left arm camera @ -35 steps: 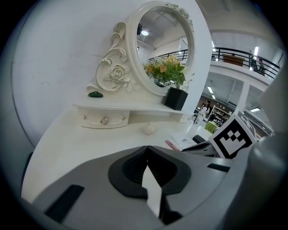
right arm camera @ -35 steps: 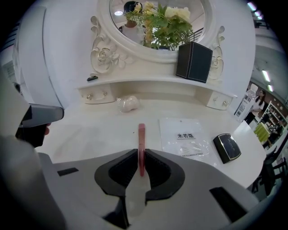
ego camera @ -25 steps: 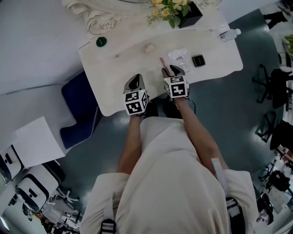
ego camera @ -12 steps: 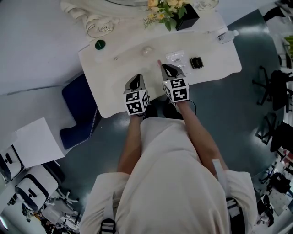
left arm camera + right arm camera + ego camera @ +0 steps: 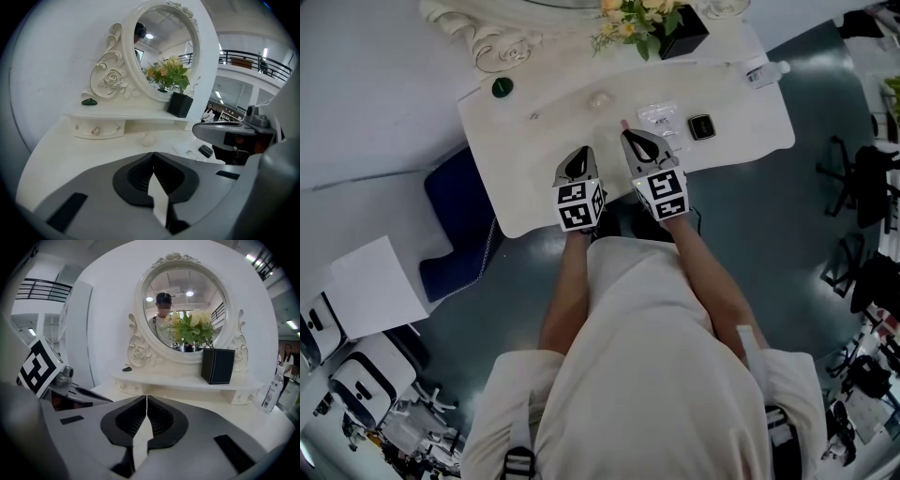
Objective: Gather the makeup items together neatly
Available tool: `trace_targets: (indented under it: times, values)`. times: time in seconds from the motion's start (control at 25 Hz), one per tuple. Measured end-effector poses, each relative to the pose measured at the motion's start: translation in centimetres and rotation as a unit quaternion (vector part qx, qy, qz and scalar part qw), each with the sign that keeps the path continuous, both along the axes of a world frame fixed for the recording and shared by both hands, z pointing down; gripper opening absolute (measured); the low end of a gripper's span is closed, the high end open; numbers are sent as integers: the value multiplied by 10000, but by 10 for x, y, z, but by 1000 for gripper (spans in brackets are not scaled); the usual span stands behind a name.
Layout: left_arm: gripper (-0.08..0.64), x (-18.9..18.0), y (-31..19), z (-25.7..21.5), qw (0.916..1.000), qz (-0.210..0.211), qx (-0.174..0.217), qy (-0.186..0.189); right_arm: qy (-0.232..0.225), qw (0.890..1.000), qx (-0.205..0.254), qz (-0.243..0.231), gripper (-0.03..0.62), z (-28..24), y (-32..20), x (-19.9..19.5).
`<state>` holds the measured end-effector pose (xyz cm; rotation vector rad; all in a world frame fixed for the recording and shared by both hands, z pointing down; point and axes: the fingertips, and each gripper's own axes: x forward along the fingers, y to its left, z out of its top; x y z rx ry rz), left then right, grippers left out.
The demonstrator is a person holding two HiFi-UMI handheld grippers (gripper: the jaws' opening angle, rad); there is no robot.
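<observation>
- The right gripper (image 5: pixel 630 137) has just been closing. Its ribbed black pads now meet with nothing between them, so the squeeze caught no item.
- The slim pink stick (image 5: pixel 624 123) lies on the matte white table (image 5: pixel 525 178) just beyond that tip, about where it was a second ago. Gathering looks barely begun.
- The left gripper (image 5: pixel 577 157) is clenched and empty at the near edge.
- A glossy clear packet (image 5: pixel 661 114) and a flat black rounded-square compact (image 5: pixel 703 126) sit just right of the stick. A small pale lump (image 5: pixel 600 98) lies farther left.
</observation>
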<state>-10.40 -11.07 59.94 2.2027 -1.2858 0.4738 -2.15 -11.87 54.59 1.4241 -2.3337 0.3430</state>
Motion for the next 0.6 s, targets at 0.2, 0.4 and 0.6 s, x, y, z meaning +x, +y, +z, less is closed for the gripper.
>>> trace_targets:
  times: [0.2,0.4,0.6]
  values:
    - [15,2,-2,1,10000,4,-16,2,-21,9999,85,-69,46,-2,0,-4]
    - [15,5,-5,3,10000,29,-28,12,-21,10000,46,-31,45,-2,-1,-1]
    - [15,10,-13,4,9999,102,-17,3,4,10000,0,-5,46,2,-2,1]
